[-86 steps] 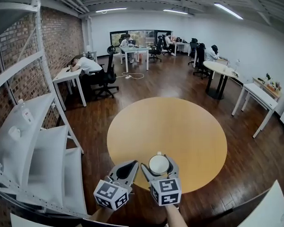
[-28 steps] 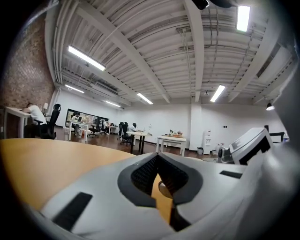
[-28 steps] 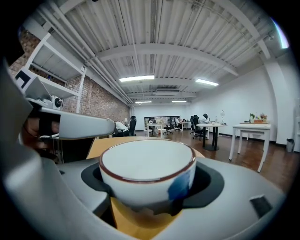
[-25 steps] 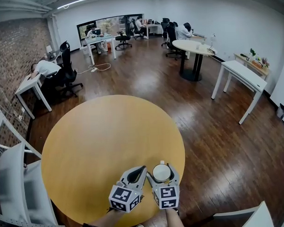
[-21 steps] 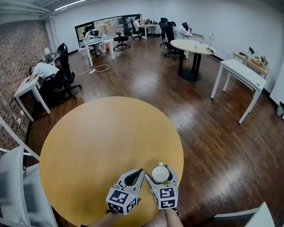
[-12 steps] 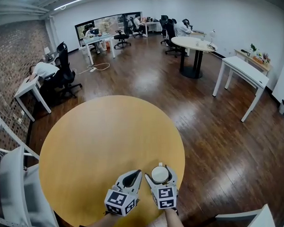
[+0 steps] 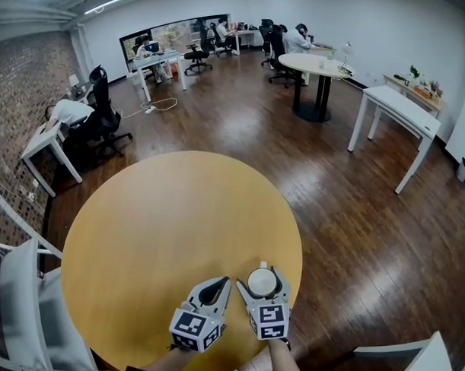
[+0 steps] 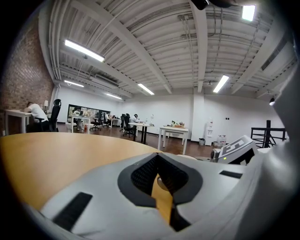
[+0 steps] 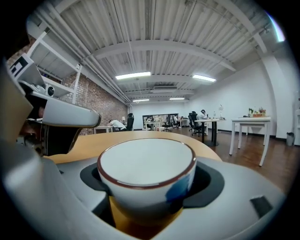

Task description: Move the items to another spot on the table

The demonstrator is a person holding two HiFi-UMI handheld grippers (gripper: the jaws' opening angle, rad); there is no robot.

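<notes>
Low in the frame, the right tongs (image 7: 262, 270) pinch a white cup (image 7: 262, 282) by the desk (image 7: 158, 221) edge. The left tongs (image 7: 224, 280) are pressed together, empty.

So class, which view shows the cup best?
The right gripper view: the cup fills it, rim and blue patch clear, between the jaws. The head view shows the cup small, from above. The left gripper view doesn't clearly show it.
</notes>
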